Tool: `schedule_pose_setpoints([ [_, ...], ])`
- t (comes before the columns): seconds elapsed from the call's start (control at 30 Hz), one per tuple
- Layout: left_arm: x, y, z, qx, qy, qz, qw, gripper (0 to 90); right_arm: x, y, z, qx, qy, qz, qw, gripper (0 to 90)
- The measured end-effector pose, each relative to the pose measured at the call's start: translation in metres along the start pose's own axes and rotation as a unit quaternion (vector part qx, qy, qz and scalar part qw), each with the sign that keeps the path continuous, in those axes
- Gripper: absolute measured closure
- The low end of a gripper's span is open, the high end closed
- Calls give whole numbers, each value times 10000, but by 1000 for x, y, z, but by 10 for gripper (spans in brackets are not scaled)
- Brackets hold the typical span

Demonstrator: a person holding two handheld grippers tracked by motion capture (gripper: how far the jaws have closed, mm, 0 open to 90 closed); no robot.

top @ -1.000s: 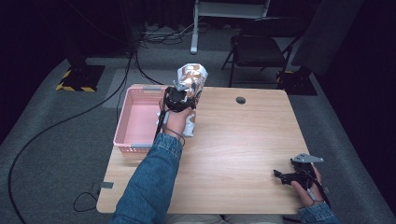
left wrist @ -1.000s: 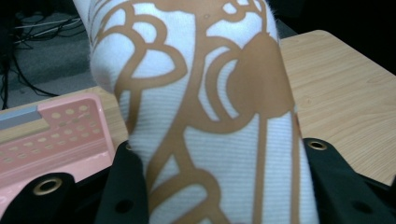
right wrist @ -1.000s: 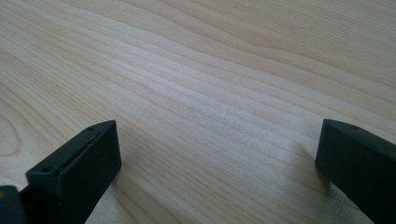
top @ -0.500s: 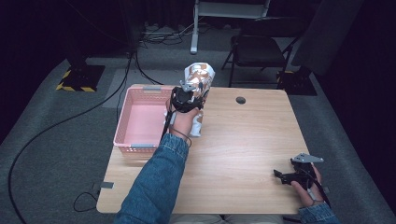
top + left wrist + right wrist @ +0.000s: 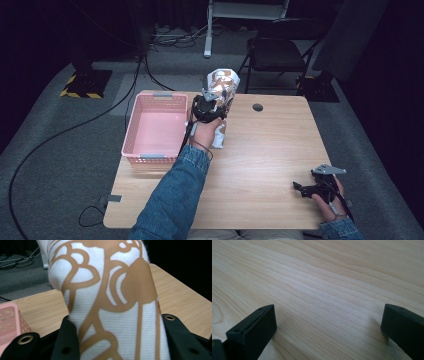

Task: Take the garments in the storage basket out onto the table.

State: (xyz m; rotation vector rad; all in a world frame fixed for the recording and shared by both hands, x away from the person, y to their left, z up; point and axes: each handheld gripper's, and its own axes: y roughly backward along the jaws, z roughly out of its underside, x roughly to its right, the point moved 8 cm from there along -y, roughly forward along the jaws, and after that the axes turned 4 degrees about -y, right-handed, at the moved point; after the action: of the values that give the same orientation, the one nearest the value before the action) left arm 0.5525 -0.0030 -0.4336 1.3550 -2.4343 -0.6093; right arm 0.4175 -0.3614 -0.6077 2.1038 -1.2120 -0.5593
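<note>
Two grippers noted: our left gripper [image 5: 210, 107] pinches patterned cloth [image 5: 110, 302] at 12 o'clock; right gripper [image 5: 305, 189] spread, 4 o'clock on table [image 5: 270, 150].

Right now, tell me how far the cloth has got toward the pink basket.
Done: the left gripper has lifted the patterned cloth, jaws shut on it. In hand: it hangs above the table, beside the pink basket. Left: nothing lies in the basket yet, assuming that's its goal. The right gripper rests open.

The patterned cloth [image 5: 110, 302] runs past the left gripper view's top and bottom edges, its ends unseen.
</note>
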Motion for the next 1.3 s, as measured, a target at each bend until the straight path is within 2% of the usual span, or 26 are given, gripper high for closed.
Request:
schedule_pose_setpoints([
  [0.6,29,-24,8,-8,-78,191,9998,562,0,0,0,-2,2,-4,10000,0],
  [0.97,36,-35,15,-80,-110,225,9997,562,0,0,0,-1,8,-10,10000,0],
  [1.07,36,-43,24,-124,29,252,9996,563,0,0,0,-2,11,-13,10000,0],
  [1.3,37,-52,35,-249,38,249,9994,562,0,0,0,-6,10,-14,10000,0],
])
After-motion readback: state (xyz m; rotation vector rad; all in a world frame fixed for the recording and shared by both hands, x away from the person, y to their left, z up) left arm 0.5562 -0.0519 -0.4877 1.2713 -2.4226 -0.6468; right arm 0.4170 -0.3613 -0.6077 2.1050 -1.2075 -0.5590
